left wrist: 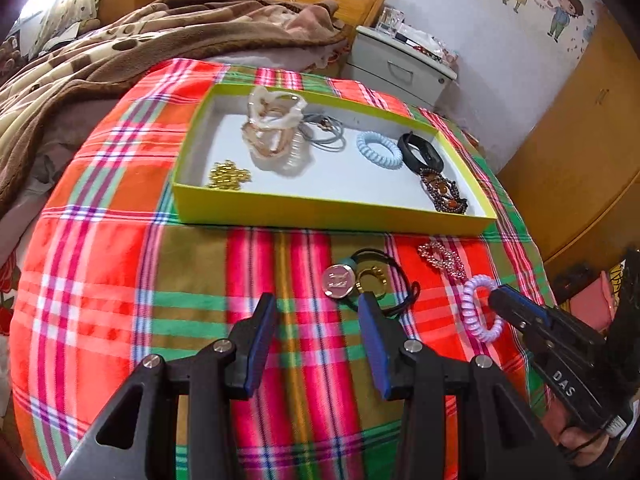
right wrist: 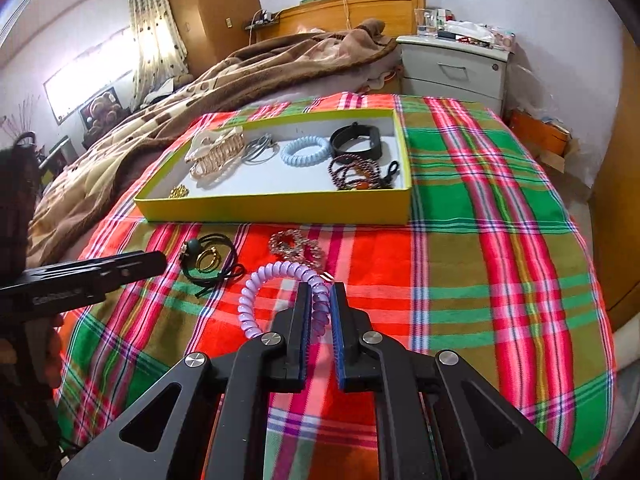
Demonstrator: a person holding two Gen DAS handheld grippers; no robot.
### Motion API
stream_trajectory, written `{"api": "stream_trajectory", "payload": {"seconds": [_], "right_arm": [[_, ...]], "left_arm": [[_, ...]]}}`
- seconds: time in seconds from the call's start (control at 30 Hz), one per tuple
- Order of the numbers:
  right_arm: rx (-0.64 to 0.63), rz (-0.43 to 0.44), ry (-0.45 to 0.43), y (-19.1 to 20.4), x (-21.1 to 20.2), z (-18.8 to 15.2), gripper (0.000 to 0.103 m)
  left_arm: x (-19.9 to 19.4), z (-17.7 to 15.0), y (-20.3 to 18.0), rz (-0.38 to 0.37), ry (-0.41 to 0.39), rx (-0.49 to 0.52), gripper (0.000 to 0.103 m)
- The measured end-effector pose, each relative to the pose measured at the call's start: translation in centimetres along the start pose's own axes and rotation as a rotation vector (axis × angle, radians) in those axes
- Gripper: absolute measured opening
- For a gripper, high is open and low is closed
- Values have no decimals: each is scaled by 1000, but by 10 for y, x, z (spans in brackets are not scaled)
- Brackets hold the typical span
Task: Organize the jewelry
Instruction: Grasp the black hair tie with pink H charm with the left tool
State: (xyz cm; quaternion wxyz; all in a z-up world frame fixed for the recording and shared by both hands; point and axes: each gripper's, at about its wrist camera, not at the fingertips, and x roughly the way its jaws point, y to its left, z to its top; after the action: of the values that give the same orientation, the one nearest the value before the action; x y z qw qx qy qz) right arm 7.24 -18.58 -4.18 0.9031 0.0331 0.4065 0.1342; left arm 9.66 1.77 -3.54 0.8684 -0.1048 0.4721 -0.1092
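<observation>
Right wrist view: right hand-held gripper [right wrist: 319, 308] pinches the light, springy purple coil tie [right wrist: 276, 276] near the yellow tray [right wrist: 280, 210]; left hand-held gripper [left wrist: 316, 320] gapes empty.

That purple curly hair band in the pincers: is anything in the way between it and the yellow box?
Nothing tall blocks it. The right gripper is shut on the purple spiral hair tie. A sparkly chain lies on the cloth between it and the yellow tray, whose near wall must be cleared.
</observation>
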Motion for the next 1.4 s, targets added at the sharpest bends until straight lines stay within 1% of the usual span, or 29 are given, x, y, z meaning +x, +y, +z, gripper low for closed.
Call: {"api": "stream_trajectory", "payload": {"seconds": [0.2,0.27,0.4,0.6,0.73,0.8,0.93,1.0,1.1,1.2,1.4], "right_arm": [[10,-8,-18,-6,-7,0,10],[15,-5,-22,-8,-8,1,10],[22,-2,-30,-11,-10,2,10],[28,0,-35,-13,-11,2,10],[32,4,-34,-14,-10,3,10],[33,6,-36,-14,-10,3,10],[37,8,-39,-15,-10,3,10],[39,8,-40,-16,-11,3,10],[41,9,-40,-16,-10,3,10],[41,9,-39,-16,-10,3,10],[42,8,-42,-18,-12,3,10]], "left_arm": [[11,6,-10,9,13,20,44],[15,8,-12,22,16,24,44],[19,14,-12,46,10,26,44],[21,16,-13,62,5,31,44],[22,14,-18,104,4,71,40],[22,12,-22,127,1,99,39],[25,10,-30,190,-8,149,35],[24,10,-31,197,-9,149,33],[23,11,-27,206,-9,144,25],[22,11,-26,207,-11,144,20],[22,11,-25,200,-12,138,20]]}}
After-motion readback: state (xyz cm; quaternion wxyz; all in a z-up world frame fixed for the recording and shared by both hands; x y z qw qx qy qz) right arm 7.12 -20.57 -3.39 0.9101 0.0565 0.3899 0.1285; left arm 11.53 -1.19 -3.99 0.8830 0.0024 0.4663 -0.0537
